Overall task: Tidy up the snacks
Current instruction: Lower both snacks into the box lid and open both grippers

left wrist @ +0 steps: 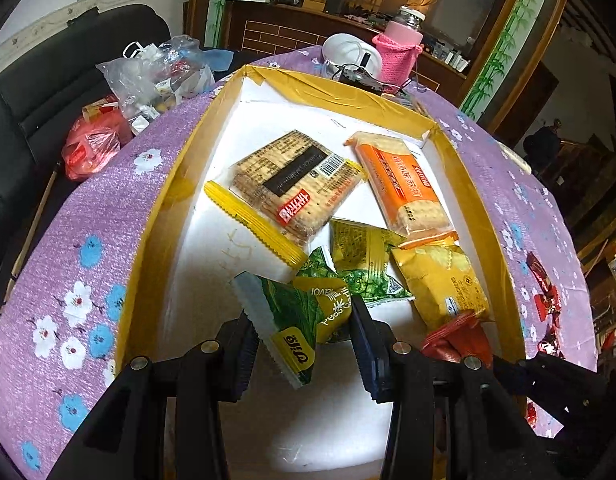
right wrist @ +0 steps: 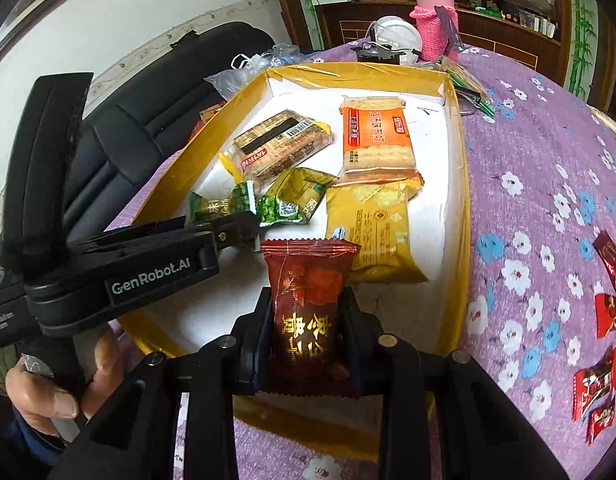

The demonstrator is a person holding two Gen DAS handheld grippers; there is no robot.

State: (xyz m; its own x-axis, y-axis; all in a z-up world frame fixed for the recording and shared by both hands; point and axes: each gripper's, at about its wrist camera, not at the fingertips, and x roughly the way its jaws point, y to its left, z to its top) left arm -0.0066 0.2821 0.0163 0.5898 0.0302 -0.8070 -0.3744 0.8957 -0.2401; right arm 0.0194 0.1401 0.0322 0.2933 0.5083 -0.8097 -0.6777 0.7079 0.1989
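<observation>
The surface [right wrist: 547,168], draped in purple flowered cloth, is carrying a shallow yellow-walled box [left wrist: 319,84] with a white floor. Cracker packs and green pea packets are already lying inside it, crowded toward the middle and far end, leaving bare white floor nearest the person.

The right tongs [right wrist: 308,332] are pinching a red snack packet [right wrist: 309,292], its long axis running straight forward along the fingers and its free end reaching over the box's near floor. By my reading, this hand is the nearer one to that bare patch, so releasing there looks like the natural next move.

The left tongs [left wrist: 304,336] are hanging over the box, pinching a green pea packet [left wrist: 292,320] that is tilting crosswise between them.

More small red candies [right wrist: 603,340] are lying on the cloth outside the box, to the right, nearer the right hand.
</observation>
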